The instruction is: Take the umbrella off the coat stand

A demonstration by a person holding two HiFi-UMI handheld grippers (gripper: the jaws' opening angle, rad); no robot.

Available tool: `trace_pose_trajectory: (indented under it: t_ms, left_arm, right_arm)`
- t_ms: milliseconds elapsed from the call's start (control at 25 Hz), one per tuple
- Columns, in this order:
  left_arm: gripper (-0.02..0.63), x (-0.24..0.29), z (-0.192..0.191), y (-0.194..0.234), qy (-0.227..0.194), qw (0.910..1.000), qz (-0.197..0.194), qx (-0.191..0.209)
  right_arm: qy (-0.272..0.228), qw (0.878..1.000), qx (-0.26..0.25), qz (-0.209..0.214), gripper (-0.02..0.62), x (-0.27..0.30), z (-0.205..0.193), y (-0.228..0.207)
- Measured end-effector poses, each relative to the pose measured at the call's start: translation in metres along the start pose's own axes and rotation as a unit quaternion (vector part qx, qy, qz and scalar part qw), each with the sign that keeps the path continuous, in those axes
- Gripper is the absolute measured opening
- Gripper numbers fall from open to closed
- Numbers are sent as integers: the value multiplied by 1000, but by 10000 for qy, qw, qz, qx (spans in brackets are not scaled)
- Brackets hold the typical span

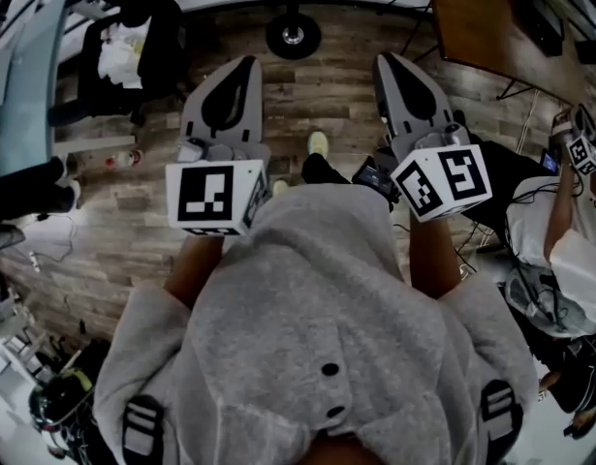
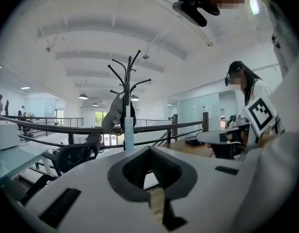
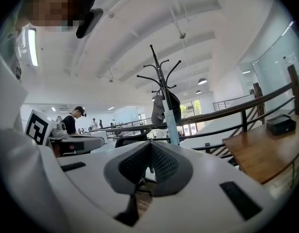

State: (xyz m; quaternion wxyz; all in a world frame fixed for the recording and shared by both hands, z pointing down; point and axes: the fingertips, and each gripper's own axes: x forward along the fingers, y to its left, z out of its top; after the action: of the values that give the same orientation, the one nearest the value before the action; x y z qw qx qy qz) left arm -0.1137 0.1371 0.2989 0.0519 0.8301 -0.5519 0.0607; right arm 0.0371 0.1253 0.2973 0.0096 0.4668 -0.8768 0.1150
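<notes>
L claw (image 2: 149, 148) & R claw (image 3: 150, 143) both clenched on nothing, side by side approx level, w/ pale-blue umbrella (image 2: 129, 130) hanging upright against coat stand (image 2: 127, 81) pole at 12 o'clock past the tips, well apart, grey hanging item (image 2: 113, 116) touching it at 9 o'clock.

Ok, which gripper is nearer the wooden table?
Right. In the head view the right gripper lies left of the wooden table; the left gripper lies farther left still.
</notes>
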Motion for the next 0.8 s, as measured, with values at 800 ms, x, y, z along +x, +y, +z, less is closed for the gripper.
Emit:
trace_pose_trajectory:
  t_ms: [800]
  left_arm:
    - [14, 119, 22, -10, 151, 9995, 168, 218]
  right_arm:
    - [-21, 10000, 54, 15, 9, 54, 27, -107]
